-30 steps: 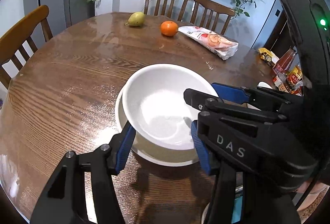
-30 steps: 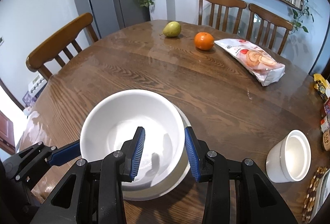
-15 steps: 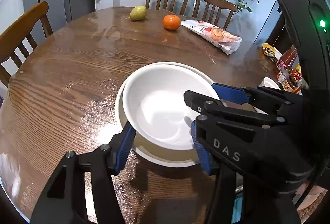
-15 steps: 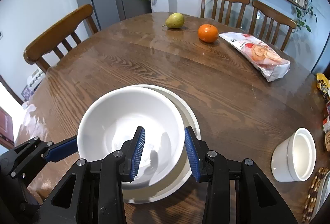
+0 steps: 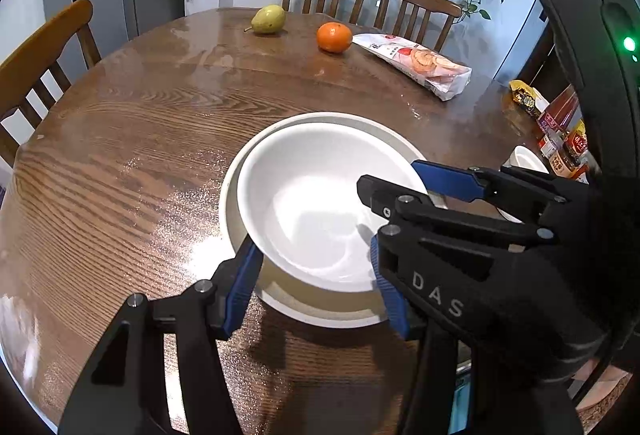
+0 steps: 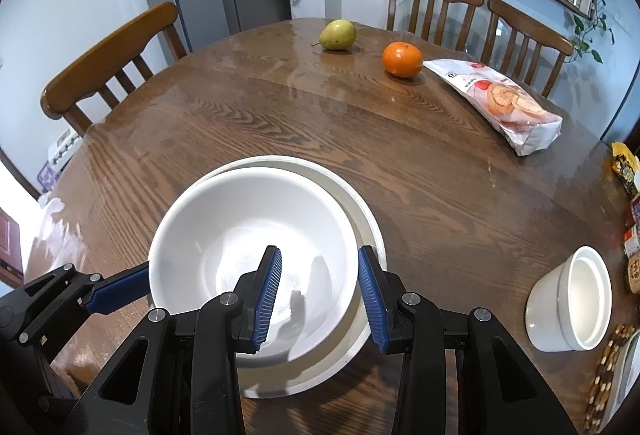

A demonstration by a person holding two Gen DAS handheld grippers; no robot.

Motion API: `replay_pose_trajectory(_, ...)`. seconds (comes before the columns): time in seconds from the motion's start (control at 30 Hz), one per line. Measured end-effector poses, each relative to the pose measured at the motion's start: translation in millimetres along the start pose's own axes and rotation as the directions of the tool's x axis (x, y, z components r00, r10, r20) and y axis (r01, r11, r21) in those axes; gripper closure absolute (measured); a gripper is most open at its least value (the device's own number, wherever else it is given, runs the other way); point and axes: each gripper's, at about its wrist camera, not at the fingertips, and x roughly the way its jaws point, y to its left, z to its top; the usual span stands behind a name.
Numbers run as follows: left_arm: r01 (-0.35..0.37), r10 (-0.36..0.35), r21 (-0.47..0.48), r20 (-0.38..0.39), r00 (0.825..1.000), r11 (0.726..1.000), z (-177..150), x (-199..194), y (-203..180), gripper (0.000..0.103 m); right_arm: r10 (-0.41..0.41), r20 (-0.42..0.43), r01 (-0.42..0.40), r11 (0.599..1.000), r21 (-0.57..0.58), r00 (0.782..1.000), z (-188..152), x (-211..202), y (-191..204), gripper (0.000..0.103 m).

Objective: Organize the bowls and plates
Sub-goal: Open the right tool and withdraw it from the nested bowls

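Large white bowl sits above a plate on the wooden table. Right tongs pinch the bowl's near-right wall, one pad inside, one outside. Left tongs straddle the bowl's near rim; pads lie against its edge, but a firm pinch cannot be confirmed. Small white cup stands apart, right of the right tongs. Pear, orange and snack bag lie well beyond both tongs.
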Motion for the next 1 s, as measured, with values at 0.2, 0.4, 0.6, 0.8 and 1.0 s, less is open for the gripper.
replay_pose_trajectory(0.2, 0.000, 0.000, 0.002, 0.000, 1.000, 1.000, 0, 0, 0, 0.049, -0.007, 0.000, 0.007, 1.000, -0.004, 1.000, 0, 0, 0, 0.061)
replay_pose_trajectory(0.4, 0.000, 0.000, 0.001, -0.004, 1.000, 1.000, -1, 0, 1, 0.047, -0.008, -0.001, 0.008, 1.000, -0.003, 1.000, 0, 0, -1, 0.061)
replay_pose_trajectory(0.6, 0.014, -0.014, 0.004, -0.017, 1.000, 1.000, -1, -2, 4, 0.043, -0.010, -0.009, 0.010, 1.000, -0.006, 1.000, 0, 0, -2, 0.061)
replay_pose_trajectory(0.8, 0.020, -0.020, 0.019, -0.005, 1.000, 1.000, -1, -7, 0, 0.042, -0.008, -0.007, 0.008, 1.000, -0.007, 1.000, 0, -1, -1, 0.056)
replay_pose_trajectory(1.0, 0.029, -0.029, 0.026, 0.012, 0.999, 0.999, -1, -14, -2, 0.039, -0.006, 0.009, 0.006, 1.000, -0.009, 1.000, 1, -7, 0, 0.055)
